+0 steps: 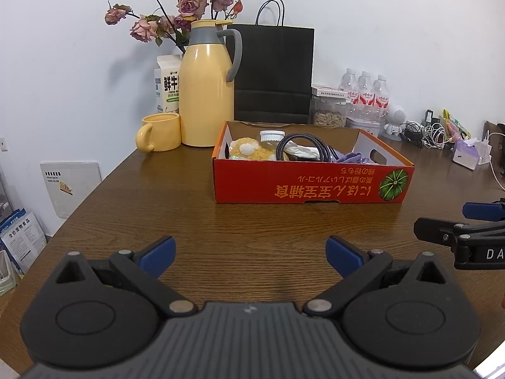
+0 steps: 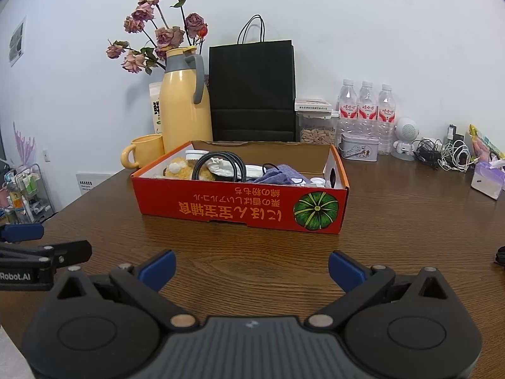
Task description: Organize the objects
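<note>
With both tools held low over the bare front of the worktop, you sit well back from the red box, likely so each camera takes in the whole tray. Left gripper: fingers spread wide, nothing between them. Right gripper: same, spread and empty. Box stands mid-worktop, open-topped, print upside down toward you. Contents: yellow plush toy at the left end, a white-capped jar behind it, a braided cable loop over crumpled white paper, a purple cloth to the right. Judgement: items are already gathered; little seems left outside.
</note>
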